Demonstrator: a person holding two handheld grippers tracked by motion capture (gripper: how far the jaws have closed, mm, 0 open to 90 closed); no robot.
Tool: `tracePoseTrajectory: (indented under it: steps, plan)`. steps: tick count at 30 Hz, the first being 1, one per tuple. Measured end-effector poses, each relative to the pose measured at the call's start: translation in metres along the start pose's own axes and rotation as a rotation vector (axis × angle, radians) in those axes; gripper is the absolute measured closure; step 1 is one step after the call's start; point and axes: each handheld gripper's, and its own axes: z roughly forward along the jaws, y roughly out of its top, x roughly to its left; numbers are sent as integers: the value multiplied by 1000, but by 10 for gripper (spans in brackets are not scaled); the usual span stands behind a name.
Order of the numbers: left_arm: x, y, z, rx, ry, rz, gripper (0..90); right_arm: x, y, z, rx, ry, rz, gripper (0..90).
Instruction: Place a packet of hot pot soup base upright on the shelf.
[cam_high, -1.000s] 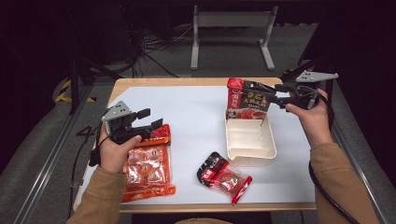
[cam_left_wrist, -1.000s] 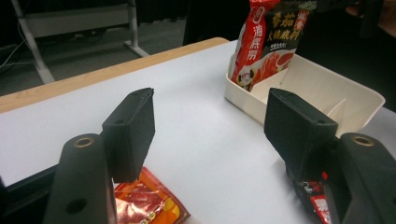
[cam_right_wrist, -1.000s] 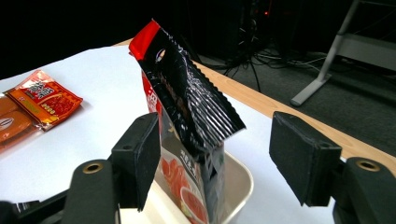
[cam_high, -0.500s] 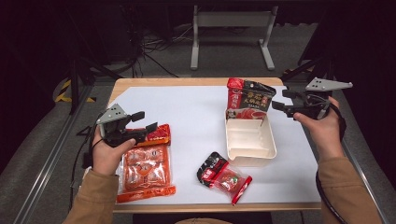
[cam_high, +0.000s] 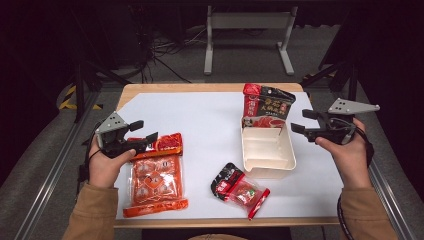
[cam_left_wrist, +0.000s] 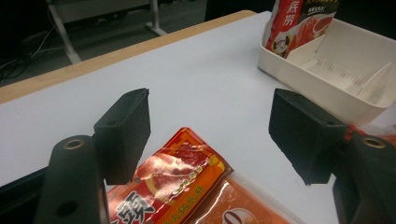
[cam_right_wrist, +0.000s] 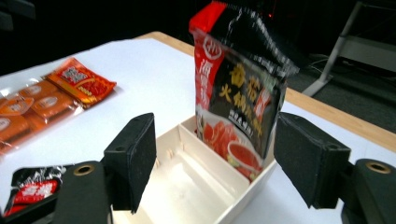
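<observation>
Black-and-red pouch (cam_high: 267, 106) stands upright in the tray's (cam_high: 267, 170) far compartment (slightly tilted).

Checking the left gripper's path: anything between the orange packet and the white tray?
Bare white table only between the orange packet and the white tray, per the high view; the small black-red packet lies nearer the front edge, off that line.

tan sleeves (cam_high: 95, 212), black two-jaw tools — grey three-cornered plates, trailing black cables

Bare worktop (cam_high: 205, 120) between the orange packets (cam_high: 152, 175) at left and the white tray (cam_high: 267, 150) gives a wide lane. Upright black-red pouch (cam_high: 265, 107) blocks the tray's far compartment; near compartments open from above. Small red packet (cam_high: 240, 187) lies near the front edge.
</observation>
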Motion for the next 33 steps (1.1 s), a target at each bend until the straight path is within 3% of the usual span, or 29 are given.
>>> tracePoseTrajectory:
  steps: [3, 6, 9, 14, 18, 22, 27, 29, 33]
  plan:
    - [5, -3, -2, 11, 15, -19, 301, 4, -10, 0, -21, 4, 21, 304]
    - [11, -6, -3, 17, 36, -26, 289, 3, -12, 1, 14, 11, 23, 304]
    - [17, -11, -2, 25, 50, -41, 275, 2, -14, -1, -7, 16, 37, 301]
    - [29, -21, 3, 36, 73, -68, 259, 1, -18, 1, 5, 14, 36, 295]
    - [43, -32, 8, 23, 133, -75, 275, 1, -21, 4, 10, 22, 35, 291]
    - [57, -44, 12, 62, 175, -110, 276, 3, -22, 8, 26, 9, 22, 291]
    - [70, -57, 19, 108, 185, -142, 276, 3, -25, 12, 28, 13, 25, 291]
    - [73, -59, 21, 123, 193, -134, 276, 4, -26, 14, 37, 14, 21, 294]
    - [78, -66, 23, 125, 201, -149, 286, 5, -27, 18, 54, 14, 19, 296]
